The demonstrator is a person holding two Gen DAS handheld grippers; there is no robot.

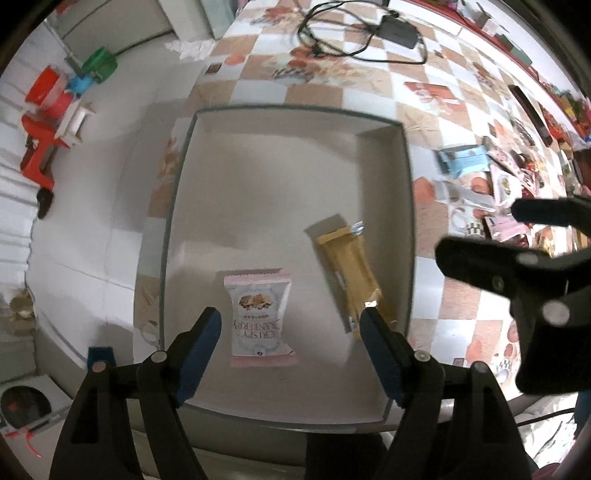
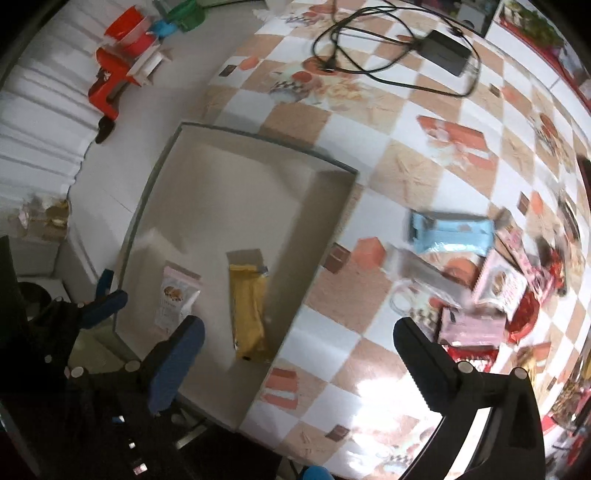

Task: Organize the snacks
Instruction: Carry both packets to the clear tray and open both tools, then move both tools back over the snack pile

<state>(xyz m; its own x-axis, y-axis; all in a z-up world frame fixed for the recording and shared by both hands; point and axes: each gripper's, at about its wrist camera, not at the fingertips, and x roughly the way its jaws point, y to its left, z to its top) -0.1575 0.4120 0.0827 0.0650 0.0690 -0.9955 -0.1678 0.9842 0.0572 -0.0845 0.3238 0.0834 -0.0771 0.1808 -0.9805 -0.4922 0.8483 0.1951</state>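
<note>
Fingers, left wrist view: left gripper [image 1: 290,336] with both blue-padded fingers spread wide, nothing between them, poised over the near end of a shallow grey tray [image 1: 168,236]. Pink cookie packet [image 1: 258,317] lies flat on the tray floor between the two fingers, touching neither. Gold wafer bar [image 1: 351,280] lies at a slant beside it, toward the tray's right wall; its near end sits under the right fingertip, contact not determinable. Right gripper [image 1: 480,240] enters from the right edge above the checkered tablecloth [image 1: 332,85], fingers parted, empty. Loose snack pile [image 1: 509,184] on the cloth beyond the tray's right wall. Black cable and adapter [image 1: 395,27] at the far end of the table.

Right wrist view: right gripper [image 2: 295,339] fingers wide apart, holding nothing; the left finger hangs over the tray's [image 2: 147,192] near corner, the right over the cloth. Pink packet [image 2: 175,299] and gold bar [image 2: 249,314] lie side by side inside the tray, apart. Light blue packet [image 2: 450,236] heads the unsorted pile on the cloth, with pink and red wrappers just beside it. Left gripper [image 2: 99,306] partly visible at the tray's left edge.
</note>
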